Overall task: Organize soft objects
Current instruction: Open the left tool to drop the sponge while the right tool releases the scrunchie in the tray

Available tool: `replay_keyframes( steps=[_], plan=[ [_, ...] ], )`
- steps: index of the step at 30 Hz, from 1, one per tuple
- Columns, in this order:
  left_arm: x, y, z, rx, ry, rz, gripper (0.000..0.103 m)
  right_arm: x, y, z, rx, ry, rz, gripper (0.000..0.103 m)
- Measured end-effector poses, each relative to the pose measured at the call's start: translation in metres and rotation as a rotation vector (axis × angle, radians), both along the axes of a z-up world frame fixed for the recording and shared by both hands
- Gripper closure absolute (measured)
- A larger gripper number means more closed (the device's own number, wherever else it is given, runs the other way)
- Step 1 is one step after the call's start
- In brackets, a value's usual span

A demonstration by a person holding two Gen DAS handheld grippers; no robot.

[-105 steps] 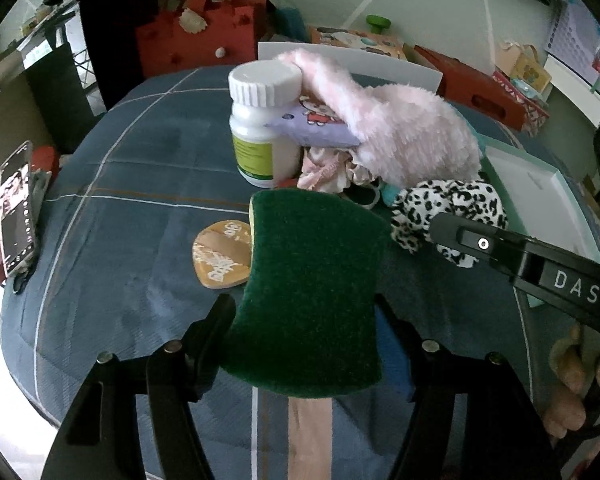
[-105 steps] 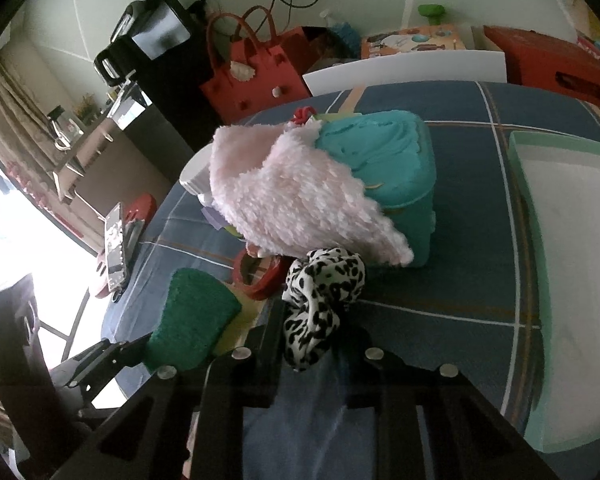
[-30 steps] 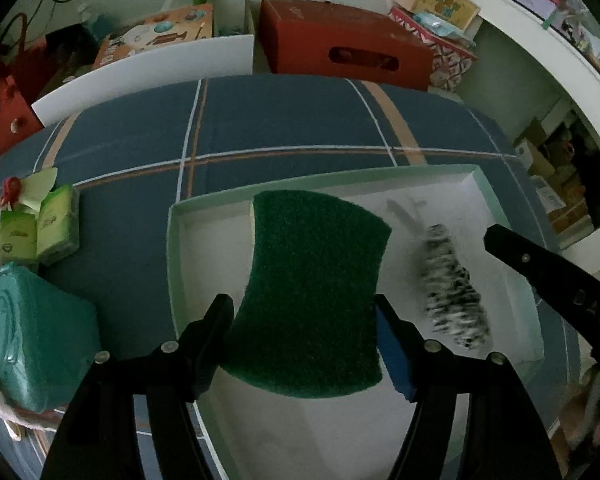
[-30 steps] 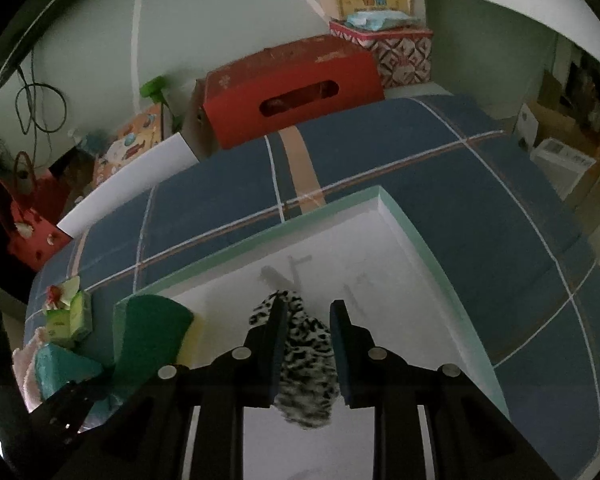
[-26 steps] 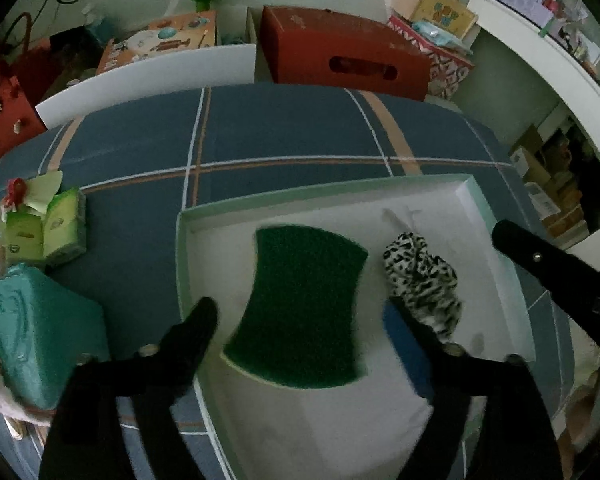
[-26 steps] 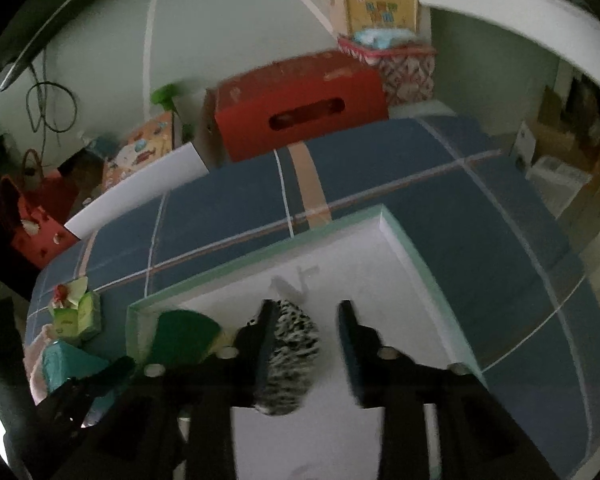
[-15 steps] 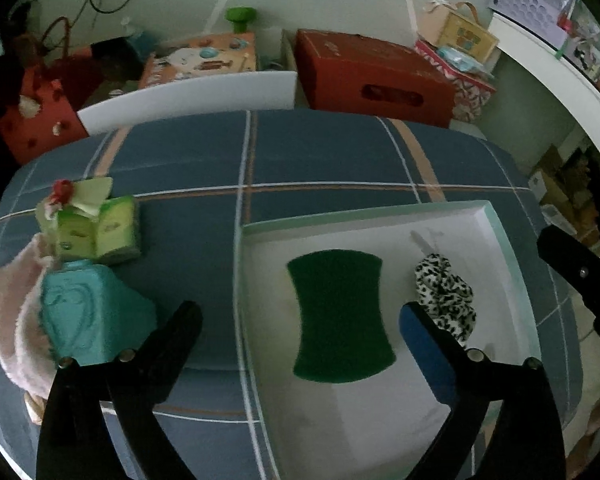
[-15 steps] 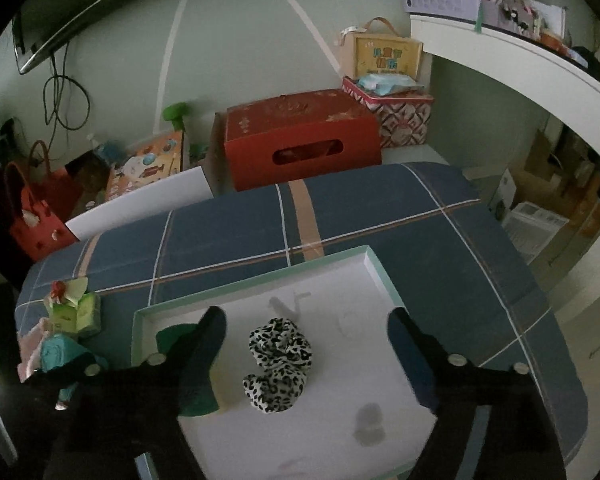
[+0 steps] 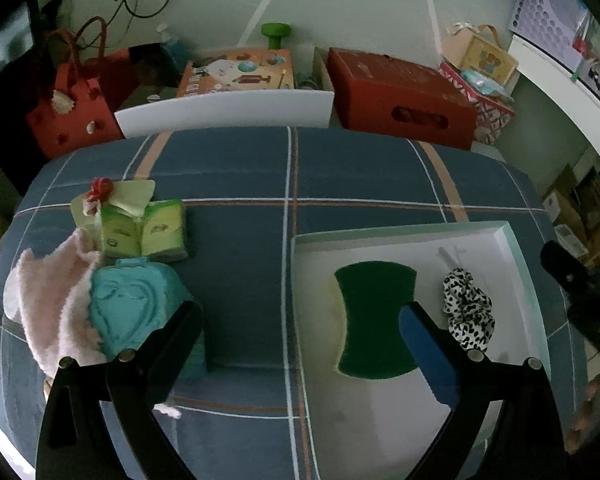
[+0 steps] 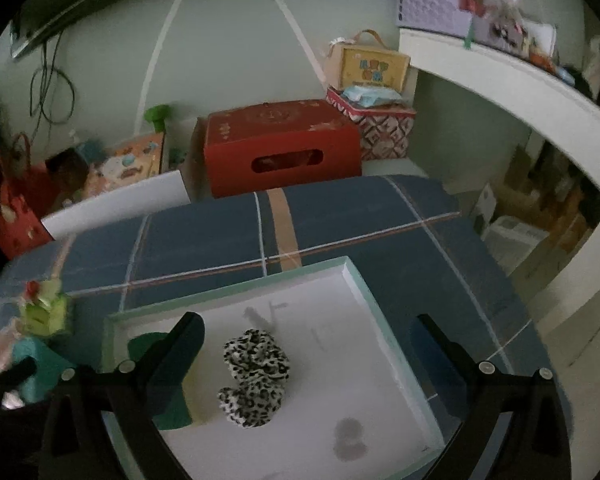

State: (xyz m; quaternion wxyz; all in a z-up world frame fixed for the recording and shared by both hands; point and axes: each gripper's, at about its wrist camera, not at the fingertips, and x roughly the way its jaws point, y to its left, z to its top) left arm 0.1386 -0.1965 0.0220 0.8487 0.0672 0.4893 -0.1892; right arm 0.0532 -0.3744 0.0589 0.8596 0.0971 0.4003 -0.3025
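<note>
A green sponge and a leopard-print scrunchie lie side by side in the white tray, touched by no finger. My left gripper hangs open above the tray's left rim with nothing between its fingers. My right gripper is over the tray; its jaws are opening and stand well apart from the scrunchie below. The sponge is partly hidden behind its left finger. A pink fluffy cloth drapes over a teal box at the left.
Green tissue packs sit behind the teal box on the blue plaid tablecloth. Beyond the table stand a white board, a red box and a red bag. The tablecloth drops off to the right of the tray.
Both grippers opened and let go: the sponge and the scrunchie now lie loose in the tray. Both hands rose and pulled back, and the left view swung left toward the teal box.
</note>
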Motion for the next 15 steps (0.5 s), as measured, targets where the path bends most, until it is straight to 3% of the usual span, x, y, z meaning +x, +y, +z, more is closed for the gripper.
replay_keyframes(
  steps=[4, 12, 15],
  plan=[
    [-0.001, 0.005, 0.003, -0.010, -0.007, 0.002, 0.004, 0.007, 0.014, 0.001, -0.093, 0.026, 0.016, 0.000],
    [-0.002, 0.014, 0.009, -0.025, -0.025, 0.007, 0.004, -0.004, 0.013, 0.009, -0.039, -0.099, -0.034, 0.000],
    [-0.004, 0.016, 0.013, -0.028, -0.038, 0.005, 0.004, -0.005, 0.007, 0.006, 0.003, -0.080, -0.075, 0.000]
  ],
)
